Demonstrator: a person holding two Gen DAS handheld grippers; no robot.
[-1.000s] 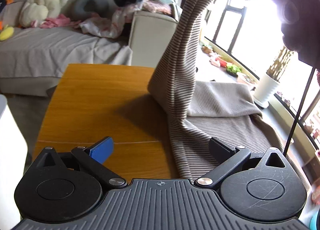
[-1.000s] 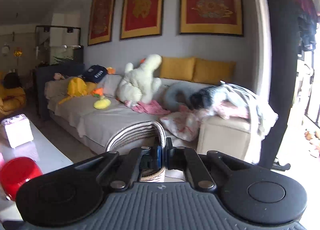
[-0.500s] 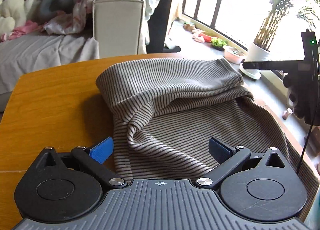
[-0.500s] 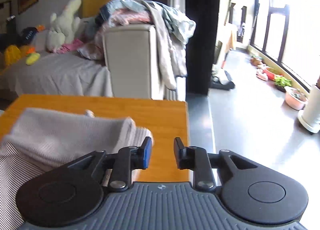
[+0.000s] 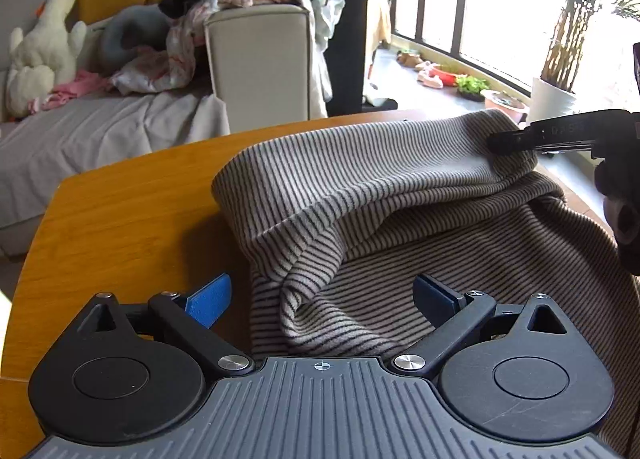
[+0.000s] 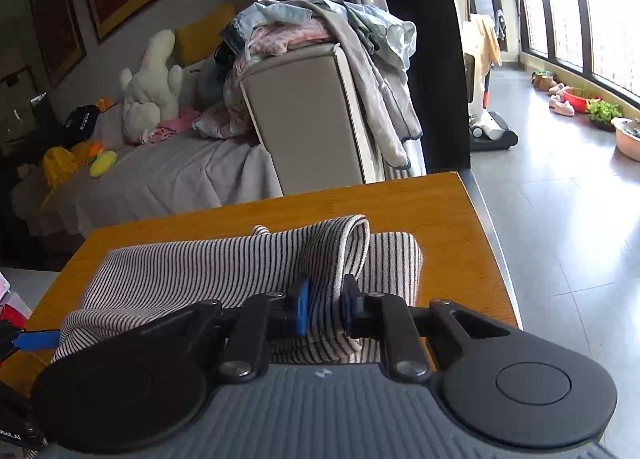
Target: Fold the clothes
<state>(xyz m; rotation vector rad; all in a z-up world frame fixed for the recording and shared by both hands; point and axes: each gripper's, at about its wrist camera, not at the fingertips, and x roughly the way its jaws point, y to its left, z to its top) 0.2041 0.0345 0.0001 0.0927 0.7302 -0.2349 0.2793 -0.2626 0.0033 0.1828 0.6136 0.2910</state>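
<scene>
Living room with one orange wooden table point(image 5: 120, 211) standing before one grey sofa point(image 6: 168, 179) and tall windows point(image 6: 580, 11).

One striped garment point(image 5: 380, 195) is lying folded over on the table; one heap of clothes point(image 6: 320, 27) is crowning the sofa arm, beside one white plush toy point(image 5: 40, 51). The left gripper point(image 5: 322, 295) is hovering with fingers wide apart over the fabric; the right gripper point(image 6: 325, 305) is pinching the garment's rolled edge.

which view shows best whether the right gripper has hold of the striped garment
The right wrist view: the right gripper shows its pads closed on a fold of the striped garment. The left wrist view shows it only side-on at the garment's far edge.
</scene>
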